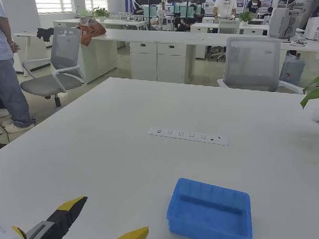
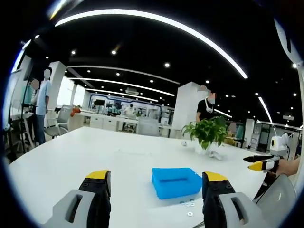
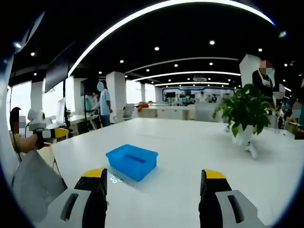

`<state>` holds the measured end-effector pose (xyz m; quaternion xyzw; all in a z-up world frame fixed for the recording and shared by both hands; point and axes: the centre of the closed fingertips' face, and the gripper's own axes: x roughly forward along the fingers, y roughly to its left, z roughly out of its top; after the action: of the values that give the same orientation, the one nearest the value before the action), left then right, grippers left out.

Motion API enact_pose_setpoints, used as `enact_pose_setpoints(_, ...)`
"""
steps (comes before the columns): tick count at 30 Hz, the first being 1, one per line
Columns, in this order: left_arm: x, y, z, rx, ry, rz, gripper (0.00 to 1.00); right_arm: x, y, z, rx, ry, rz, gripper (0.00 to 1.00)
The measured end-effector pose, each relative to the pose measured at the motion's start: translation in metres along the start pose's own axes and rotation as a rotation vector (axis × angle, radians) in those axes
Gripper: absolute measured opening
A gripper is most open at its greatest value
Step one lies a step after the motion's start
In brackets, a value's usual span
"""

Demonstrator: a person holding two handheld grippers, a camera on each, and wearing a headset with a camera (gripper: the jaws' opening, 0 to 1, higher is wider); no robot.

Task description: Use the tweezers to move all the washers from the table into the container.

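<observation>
A blue container (image 1: 210, 210) stands on the white table (image 1: 122, 128), seemingly with nothing in it. A few small washers (image 2: 189, 205) lie on the table just in front of the container (image 2: 175, 181) in the left gripper view. In the right gripper view the washers (image 3: 114, 179) sit at the left foot of the container (image 3: 132, 161). My left gripper (image 1: 111, 216) is at the table's near edge, left of the container, open with nothing between its jaws (image 2: 156, 175). My right gripper (image 3: 153, 173) is also open and holds nothing; it appears far right (image 2: 259, 162) in the left gripper view.
A white power strip (image 1: 188, 135) is set into the middle of the table. A potted plant (image 2: 206, 133) stands at the table's right side. Office chairs (image 1: 59, 63) and desks lie beyond the far edge. A person (image 1: 4, 67) stands at the far left.
</observation>
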<state>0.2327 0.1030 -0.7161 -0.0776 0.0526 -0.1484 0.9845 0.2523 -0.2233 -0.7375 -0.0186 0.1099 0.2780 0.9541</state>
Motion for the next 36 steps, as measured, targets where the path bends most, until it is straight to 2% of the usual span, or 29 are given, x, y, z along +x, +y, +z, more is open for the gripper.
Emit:
enact_pose_setpoints(4, -0.0001, -0.0007, 0.0022, -0.008, -0.011, -0.003, 0.79, 0.0, -0.0004, 0.0002, 0.0, -0.001, -0.001, 0.79)
enact_pose_setpoints(11, 0.0001, -0.0004, 0.0005, 0.0, -0.001, 0.0, 0.79, -0.0006, -0.0032, 0.001, 0.003, -0.005, -0.005, 0.79)
enact_pose_setpoints(31, -0.0006, -0.0003, 0.0015, -0.003, -0.006, 0.001, 0.78, -0.0001, 0.0038, 0.0025, -0.01, 0.0, -0.004, 0.79)
enact_pose_setpoints(36, -0.0005, -0.0008, 0.0014, -0.005, -0.005, -0.001, 0.78, -0.0003, 0.0006, 0.0015, -0.007, 0.001, -0.005, 0.79)
